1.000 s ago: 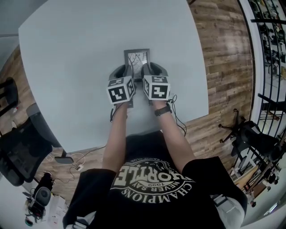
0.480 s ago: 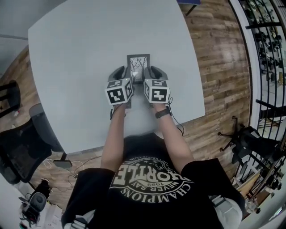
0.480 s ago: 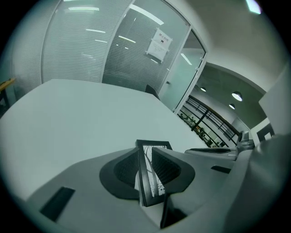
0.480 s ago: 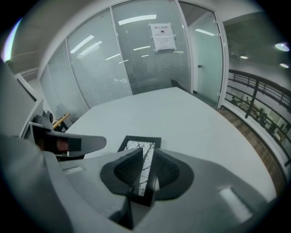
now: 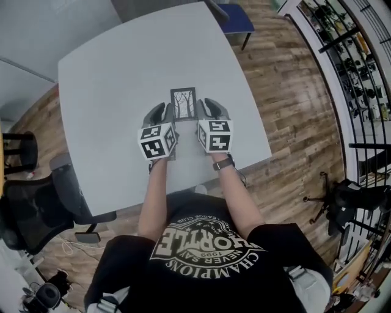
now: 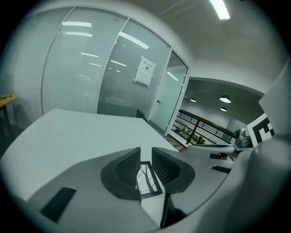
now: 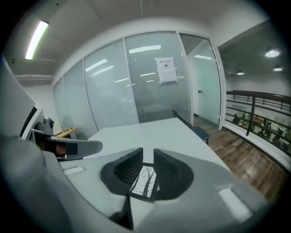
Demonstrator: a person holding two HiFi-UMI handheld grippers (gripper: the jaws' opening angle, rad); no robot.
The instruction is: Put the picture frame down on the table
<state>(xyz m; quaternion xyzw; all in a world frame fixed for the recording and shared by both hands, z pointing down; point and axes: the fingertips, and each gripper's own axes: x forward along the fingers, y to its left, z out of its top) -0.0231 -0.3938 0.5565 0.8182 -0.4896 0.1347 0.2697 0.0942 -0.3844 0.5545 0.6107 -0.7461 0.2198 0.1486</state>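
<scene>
A small dark picture frame with a tree print lies face up on the pale grey table. My left gripper is at its left side and my right gripper at its right side, noses pointing away from me. In the left gripper view the frame shows below the left gripper, whose jaws stand a thin slit apart. The right gripper looks the same, with the frame beneath the slit. Nothing shows between either pair of jaws. I cannot tell whether they touch the frame.
A blue chair stands at the table's far side. Black office chairs are at the near left. The table's near edge is close to my body. Wooden floor and a black railing lie to the right.
The head view has pulled back and swung, so the table looks smaller and more of the room shows. Both grippers keep the same places beside the frame.
</scene>
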